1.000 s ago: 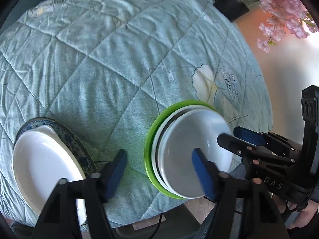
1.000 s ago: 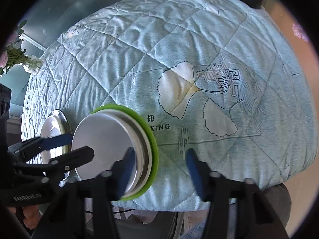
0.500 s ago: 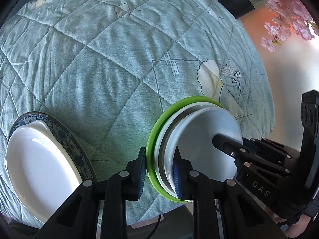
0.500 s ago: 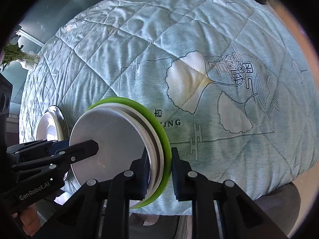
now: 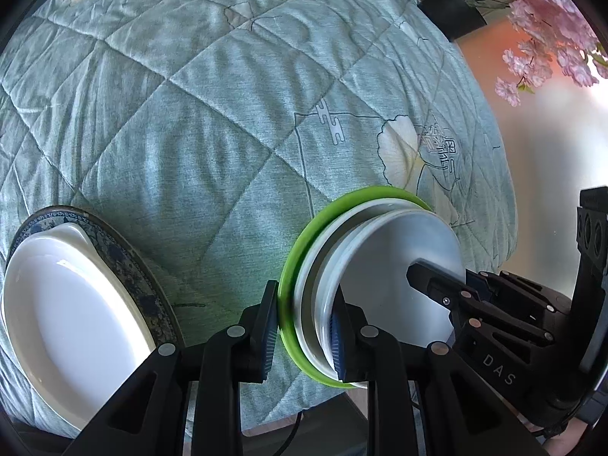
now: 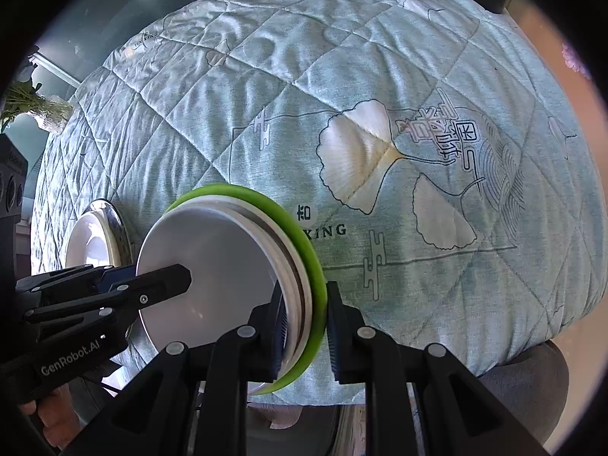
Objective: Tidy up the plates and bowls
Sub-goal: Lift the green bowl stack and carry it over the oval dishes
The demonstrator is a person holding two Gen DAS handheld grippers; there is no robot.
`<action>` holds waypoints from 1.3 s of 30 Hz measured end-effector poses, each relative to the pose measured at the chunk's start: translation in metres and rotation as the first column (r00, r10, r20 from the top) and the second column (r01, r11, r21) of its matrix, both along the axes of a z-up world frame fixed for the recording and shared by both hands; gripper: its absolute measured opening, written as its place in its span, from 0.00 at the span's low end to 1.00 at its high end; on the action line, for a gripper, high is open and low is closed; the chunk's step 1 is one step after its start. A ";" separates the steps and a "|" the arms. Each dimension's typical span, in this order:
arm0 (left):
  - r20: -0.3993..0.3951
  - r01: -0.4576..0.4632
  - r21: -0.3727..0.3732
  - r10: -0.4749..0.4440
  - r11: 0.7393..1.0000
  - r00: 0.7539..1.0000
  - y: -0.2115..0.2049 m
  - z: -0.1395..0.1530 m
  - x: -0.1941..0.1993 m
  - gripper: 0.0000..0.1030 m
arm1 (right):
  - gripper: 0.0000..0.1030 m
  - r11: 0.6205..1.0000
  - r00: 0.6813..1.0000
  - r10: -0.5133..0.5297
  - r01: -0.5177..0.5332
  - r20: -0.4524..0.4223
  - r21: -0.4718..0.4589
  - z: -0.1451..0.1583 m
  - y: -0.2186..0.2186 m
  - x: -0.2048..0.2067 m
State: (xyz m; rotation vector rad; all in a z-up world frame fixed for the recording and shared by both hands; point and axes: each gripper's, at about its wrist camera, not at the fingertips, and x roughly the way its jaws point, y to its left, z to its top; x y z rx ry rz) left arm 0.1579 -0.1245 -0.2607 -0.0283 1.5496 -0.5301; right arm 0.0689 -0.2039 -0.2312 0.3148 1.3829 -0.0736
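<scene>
Nearest, both tongs are clamped on one stack of plates (image 5: pixel 383 266), which sits at the near edge of the worktop: the left tongs (image 5: pixel 304 326) pinch its left rim, the right tongs (image 6: pixel 304 326) its right rim. The stack has a green plate (image 6: pixel 307 235) at the bottom and pale plates nested on it, so that gathering looks done. To the left, near the same edge, a white dish (image 5: pixel 64 304) lies on a blue patterned plate (image 5: pixel 129 262), apart from the stack. Merging or placing the two groups seems left. Farther back the quilted cloth (image 5: pixel 212 121) carries nothing visible.
</scene>
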 end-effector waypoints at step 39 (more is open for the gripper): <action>0.126 -0.199 -0.053 0.205 0.978 0.971 0.139 0.139 -0.019 0.18 | 0.17 0.990 0.972 0.133 -0.124 0.195 -0.062 0.121 0.112 0.001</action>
